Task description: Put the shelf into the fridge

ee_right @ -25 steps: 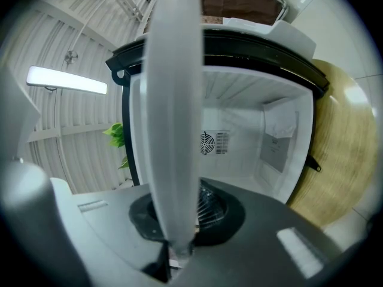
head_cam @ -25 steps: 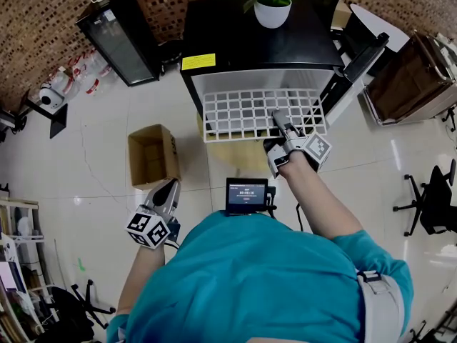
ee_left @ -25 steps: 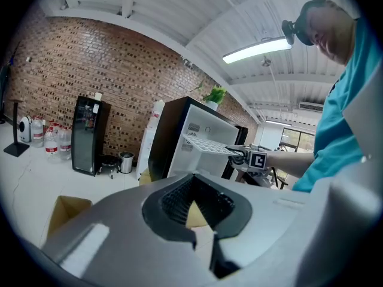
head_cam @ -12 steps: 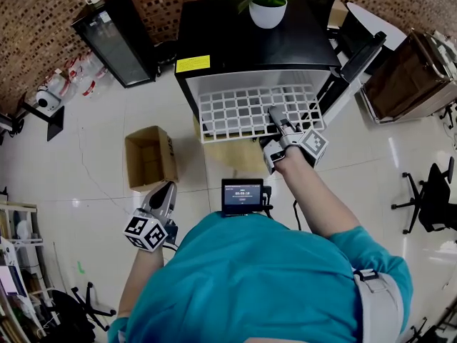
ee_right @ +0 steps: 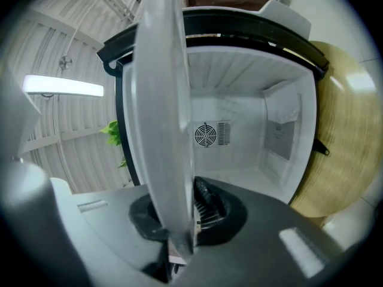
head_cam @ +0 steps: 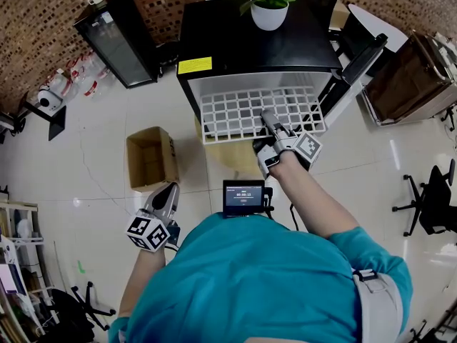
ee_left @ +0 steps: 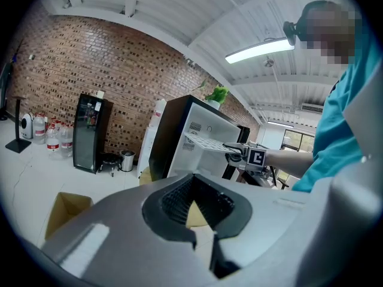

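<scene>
- Two containers show. The black fridge (head_cam: 257, 45) stands straight ahead of the right gripper's (head_cam: 268, 117) jaws with its door swung open. The cardboard box (head_cam: 172, 157) sits on the floor just ahead of the left gripper's (head_cam: 170, 189) jaws.
- In the right gripper view the fridge cavity is smooth white plastic with ribbed side walls. A round fan grille (ee_right: 206, 135) is set in the back wall, beyond the jaw tips.
- The shelf (head_cam: 243, 113) is a flat white grid of square cells. Its near edge is pinched between the right jaws, which are almost closed on it, and the rest stretches away from them.
- The shelf's far edge is at the fridge mouth, and most of the grid juts out in front of the black top. Whether it rests on any ledge inside I cannot tell.
- The box is plain brown and rectangular with its top open, and only its bare inner walls show.
- The left jaws are pressed together with nothing between them, held low and well away from the shelf.
- A white pot (head_cam: 270, 14) holding a leafy green plant stands on the fridge top, beyond the right jaws.
</scene>
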Tool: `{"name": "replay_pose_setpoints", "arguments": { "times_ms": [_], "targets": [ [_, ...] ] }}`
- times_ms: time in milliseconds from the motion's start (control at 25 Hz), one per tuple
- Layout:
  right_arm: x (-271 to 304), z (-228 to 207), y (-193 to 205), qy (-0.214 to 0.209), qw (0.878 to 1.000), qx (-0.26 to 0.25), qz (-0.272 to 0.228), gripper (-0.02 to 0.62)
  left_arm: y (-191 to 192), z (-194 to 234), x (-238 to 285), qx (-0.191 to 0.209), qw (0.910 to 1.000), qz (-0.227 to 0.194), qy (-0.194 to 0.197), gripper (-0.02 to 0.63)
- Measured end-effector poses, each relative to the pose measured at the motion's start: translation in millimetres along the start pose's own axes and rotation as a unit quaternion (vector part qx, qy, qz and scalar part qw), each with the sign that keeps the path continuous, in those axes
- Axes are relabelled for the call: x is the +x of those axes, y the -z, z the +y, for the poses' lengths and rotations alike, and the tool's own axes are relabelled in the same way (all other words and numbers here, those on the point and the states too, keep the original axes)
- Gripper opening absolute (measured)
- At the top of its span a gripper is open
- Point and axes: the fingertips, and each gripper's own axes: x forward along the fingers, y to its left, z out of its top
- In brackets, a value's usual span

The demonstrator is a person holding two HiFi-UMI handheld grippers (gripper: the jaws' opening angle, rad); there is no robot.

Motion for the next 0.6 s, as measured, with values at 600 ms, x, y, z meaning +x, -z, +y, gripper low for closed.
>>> {"name": "replay_pose_setpoints", "arguments": {
  "times_ms": [600],
  "targets": [
    [30.5,3.7,-9.6,-0.004,1.0,-0.022,-0.02,0.02,11.3,11.9,-9.4,-0.005,0.9999,-0.001,-0.012,0.002]
  ]
}}
